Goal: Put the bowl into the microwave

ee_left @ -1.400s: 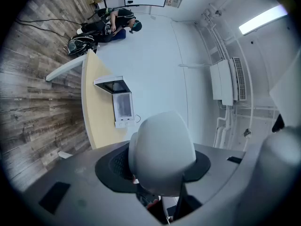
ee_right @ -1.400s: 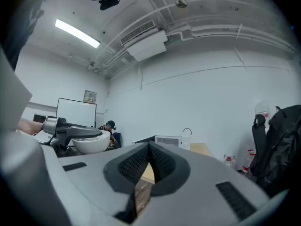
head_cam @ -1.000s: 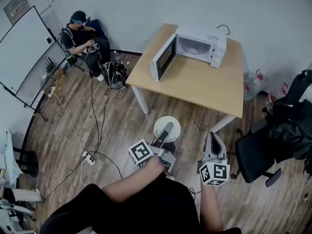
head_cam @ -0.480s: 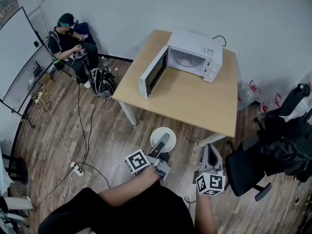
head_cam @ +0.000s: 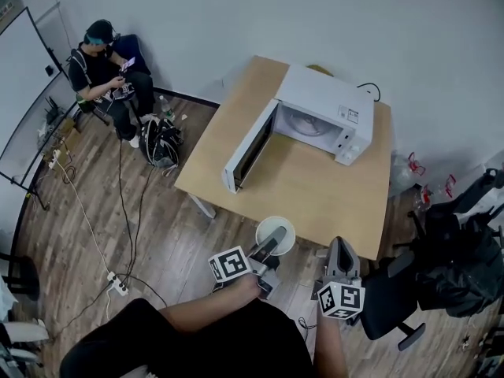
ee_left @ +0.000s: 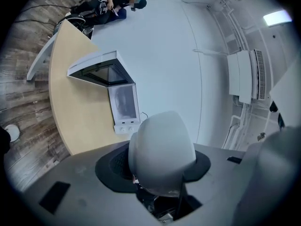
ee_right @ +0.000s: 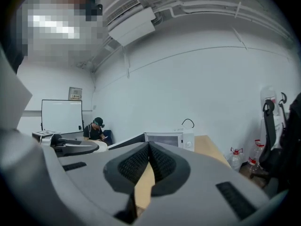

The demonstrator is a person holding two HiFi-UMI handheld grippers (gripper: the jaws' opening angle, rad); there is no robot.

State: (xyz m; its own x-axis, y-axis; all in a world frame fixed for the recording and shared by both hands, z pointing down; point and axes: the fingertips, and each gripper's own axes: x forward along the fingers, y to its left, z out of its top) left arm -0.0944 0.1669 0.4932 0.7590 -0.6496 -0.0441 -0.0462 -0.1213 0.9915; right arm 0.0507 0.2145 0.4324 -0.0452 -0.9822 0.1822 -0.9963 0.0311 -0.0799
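A person's left gripper (head_cam: pixel 272 239) clamps the rim of a white round bowl (head_cam: pixel 287 242), carried in the air at the near edge of a light wooden table (head_cam: pixel 331 195) — the left gripper view shows the jaws closed on the bowl's wall. On the far side of the table stands a white microwave oven (head_cam: pixel 323 105), its cavity facing near and left, its door (head_cam: pixel 246 150) swung wide and jutting out over the table's left part. A stretch of tabletop lies between bowl and oven; the open door stands to the left of that stretch. A black cord (head_cam: pixel 370 89) loops behind the oven by the white wall. The right gripper (head_cam: pixel 339 248) hangs just right of the bowl, off the table's near right corner, its jaws pressed together at the tips with only the table showing past them. Near right, a black office chair (head_cam: pixel 386 294) sits close beside that gripper, with dark clothing (head_cam: pixel 461 258) heaped further right. At far left a seated person (head_cam: pixel 98 61) bends over a handheld device beside a whiteboard (head_cam: pixel 20 85), a black backpack (head_cam: pixel 160 142) on the wood-plank floor (head_cam: pixel 157 211) — cables trail from there to a white power strip (head_cam: pixel 116 284) at near left.
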